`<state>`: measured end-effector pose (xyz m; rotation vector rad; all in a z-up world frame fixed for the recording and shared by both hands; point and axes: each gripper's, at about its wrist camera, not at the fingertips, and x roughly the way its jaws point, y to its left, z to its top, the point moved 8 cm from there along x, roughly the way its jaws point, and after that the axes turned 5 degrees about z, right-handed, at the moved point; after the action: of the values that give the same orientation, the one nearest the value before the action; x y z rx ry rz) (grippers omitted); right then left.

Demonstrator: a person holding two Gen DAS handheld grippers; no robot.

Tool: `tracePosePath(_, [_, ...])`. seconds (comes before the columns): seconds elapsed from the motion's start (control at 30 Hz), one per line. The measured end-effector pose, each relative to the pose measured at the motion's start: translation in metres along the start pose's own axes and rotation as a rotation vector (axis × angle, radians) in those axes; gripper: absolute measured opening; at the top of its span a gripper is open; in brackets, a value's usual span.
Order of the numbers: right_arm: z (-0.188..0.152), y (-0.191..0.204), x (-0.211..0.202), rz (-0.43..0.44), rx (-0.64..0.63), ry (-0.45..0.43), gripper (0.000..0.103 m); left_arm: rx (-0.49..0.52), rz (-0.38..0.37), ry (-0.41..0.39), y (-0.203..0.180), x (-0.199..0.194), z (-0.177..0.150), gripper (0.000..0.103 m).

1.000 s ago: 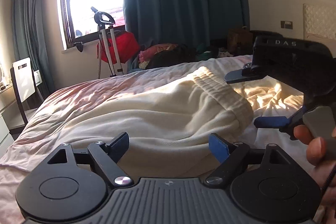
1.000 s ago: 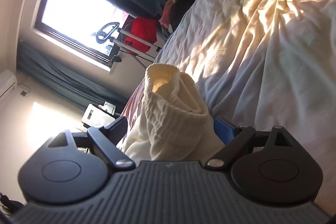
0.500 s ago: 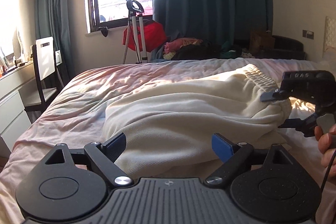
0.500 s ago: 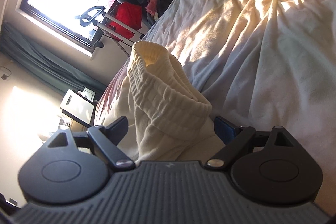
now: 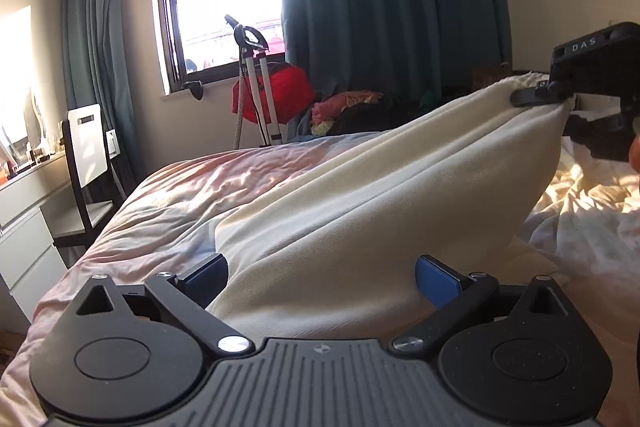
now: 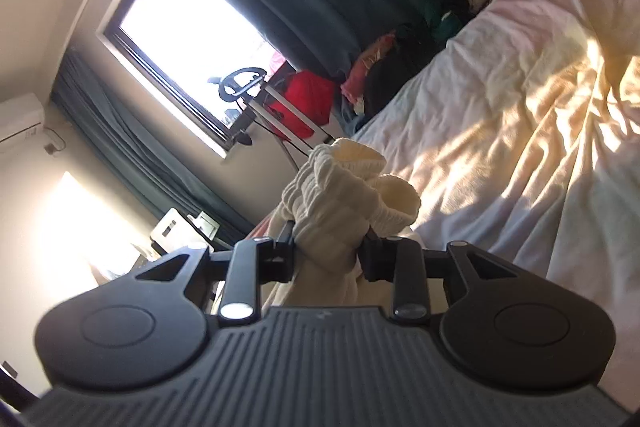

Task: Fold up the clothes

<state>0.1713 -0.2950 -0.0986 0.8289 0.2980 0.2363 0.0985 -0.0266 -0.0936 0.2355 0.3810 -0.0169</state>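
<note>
Cream garment [image 5: 360,187], probably pants with ribbed waistband [image 6: 344,183], lies across bed [image 5: 180,187], one end raised off sheet toward right edge. No fold visible yet; task looks early, all folding left. Right claw [image 6: 328,247] pinches bunched waistband, lifting it. Left claw [image 5: 320,275] spread wide, low at near edge of bed, garment's lower end between fingers [image 5: 434,277] but not gripped. Chair [image 5: 86,147] and curtains [image 5: 380,7] beyond.

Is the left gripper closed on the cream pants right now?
No, the left gripper fingers stand wide apart around the cream pants without pinching them.
</note>
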Motion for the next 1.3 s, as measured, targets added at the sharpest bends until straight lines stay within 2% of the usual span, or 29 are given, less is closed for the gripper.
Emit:
tracePosePath(0.1, [-0.004, -0.021, 0.005, -0.095, -0.019, 0.036, 0.034, 0.017, 0.055, 0.029, 0.003, 0.005, -0.007, 0.101])
tracePosePath(0.2, [-0.023, -0.054, 0.012, -0.217, 0.004, 0.135, 0.034, 0.017, 0.113, 0.071, 0.009, 0.012, -0.016, 0.101])
tracePosePath(0.23, [-0.029, -0.061, 0.013, -0.230, 0.023, 0.156, 0.035, 0.009, 0.126, 0.086, 0.013, 0.014, -0.019, 0.102])
tracePosePath(0.37, [-0.033, -0.063, 0.010, -0.190, 0.066, 0.162, 0.039, -0.064, 0.116, 0.125, 0.023, 0.012, -0.023, 0.102])
tracePosePath(0.43, [-0.036, -0.066, 0.012, -0.182, 0.094, 0.175, 0.045, -0.101, 0.111, 0.144, 0.027, 0.011, -0.025, 0.102])
tracePosePath(0.5, [-0.044, -0.069, 0.018, -0.153, 0.143, 0.211, 0.069, -0.145, 0.104, 0.153, 0.032, 0.011, -0.025, 0.103])
tracePosePath(0.57, [-0.054, -0.070, 0.025, -0.121, 0.184, 0.263, 0.077, -0.188, 0.096, 0.169, 0.037, 0.013, -0.026, 0.103])
tracePosePath(0.67, [-0.068, -0.068, 0.037, -0.195, 0.040, 0.335, 0.081, -0.252, 0.084, 0.193, 0.043, 0.015, -0.027, 0.103])
tracePosePath(0.7, [-0.072, -0.070, 0.041, -0.223, 0.003, 0.354, 0.086, -0.273, 0.080, 0.201, 0.045, 0.016, -0.028, 0.103])
tracePosePath(0.8, [-0.079, -0.080, 0.042, -0.203, 0.087, 0.363, 0.090, -0.349, 0.082, 0.217, 0.055, 0.017, -0.028, 0.103])
tracePosePath(0.9, [-0.078, -0.068, 0.040, -0.076, 0.164, 0.343, 0.091, -0.445, 0.073, 0.240, 0.068, 0.019, -0.031, 0.103])
tracePosePath(0.97, [-0.071, -0.053, 0.034, 0.013, 0.168, 0.302, 0.091, -0.519, 0.042, 0.265, 0.075, 0.020, -0.034, 0.102])
tracePosePath(1.03, [-0.067, -0.045, 0.029, 0.054, 0.165, 0.278, 0.091, -0.586, -0.006, 0.289, 0.079, 0.022, -0.037, 0.102])
tracePosePath(1.07, [-0.069, -0.045, 0.029, 0.046, 0.162, 0.279, 0.090, -0.620, -0.035, 0.301, 0.081, 0.023, -0.038, 0.102])
tracePosePath(1.13, [-0.082, -0.054, 0.035, -0.036, 0.135, 0.344, 0.088, -0.708, -0.105, 0.311, 0.084, 0.026, -0.040, 0.102])
tracePosePath(1.2, [-0.092, -0.059, 0.039, -0.117, 0.040, 0.393, 0.072, -0.817, -0.201, 0.321, 0.088, 0.029, -0.042, 0.102])
tracePosePath(1.23, [-0.092, -0.058, 0.038, -0.125, 0.021, 0.396, 0.070, -0.878, -0.251, 0.325, 0.090, 0.032, -0.044, 0.102])
tracePosePath(1.27, [-0.091, -0.056, 0.037, -0.127, 0.017, 0.391, 0.062, -0.936, -0.296, 0.331, 0.092, 0.035, -0.047, 0.102])
tracePosePath(1.3, [-0.089, -0.054, 0.035, -0.125, 0.014, 0.383, 0.051, -0.983, -0.317, 0.342, 0.095, 0.039, -0.050, 0.103])
